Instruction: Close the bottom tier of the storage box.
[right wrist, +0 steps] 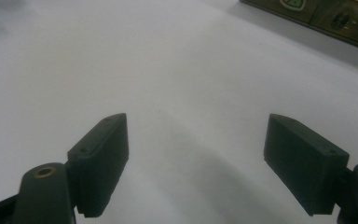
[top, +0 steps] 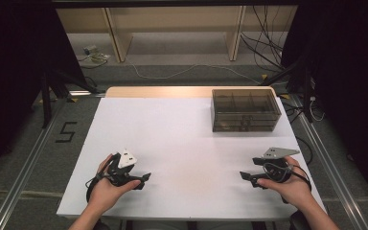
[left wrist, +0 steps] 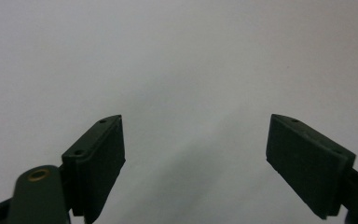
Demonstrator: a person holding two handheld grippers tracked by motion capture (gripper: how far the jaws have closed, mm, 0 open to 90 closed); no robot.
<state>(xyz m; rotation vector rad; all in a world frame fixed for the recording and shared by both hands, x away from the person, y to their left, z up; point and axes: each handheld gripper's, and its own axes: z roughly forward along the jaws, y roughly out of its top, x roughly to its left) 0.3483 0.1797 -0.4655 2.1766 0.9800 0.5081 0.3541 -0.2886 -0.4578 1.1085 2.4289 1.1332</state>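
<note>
My left gripper (top: 145, 178) rests low over the white table (top: 182, 139) near its front left, held in a hand, jaws pointing right. In the left gripper view the left gripper (left wrist: 196, 154) stands open, with bare white surface between its jaws. My right gripper (top: 245, 176) sits near the front right, held in the other hand, jaws pointing left toward the middle. In the right gripper view the right gripper (right wrist: 196, 156) is open wide and holds nothing. A smoky transparent box (top: 245, 110) with compartments stands at the back right of the table.
The box's lower edge (right wrist: 326, 14) shows at the top right of the right gripper view. Beyond the table are a wooden shelf frame (top: 172, 28) and loose cables (top: 263, 45) on the floor. Metal rails (top: 24, 167) run along both sides.
</note>
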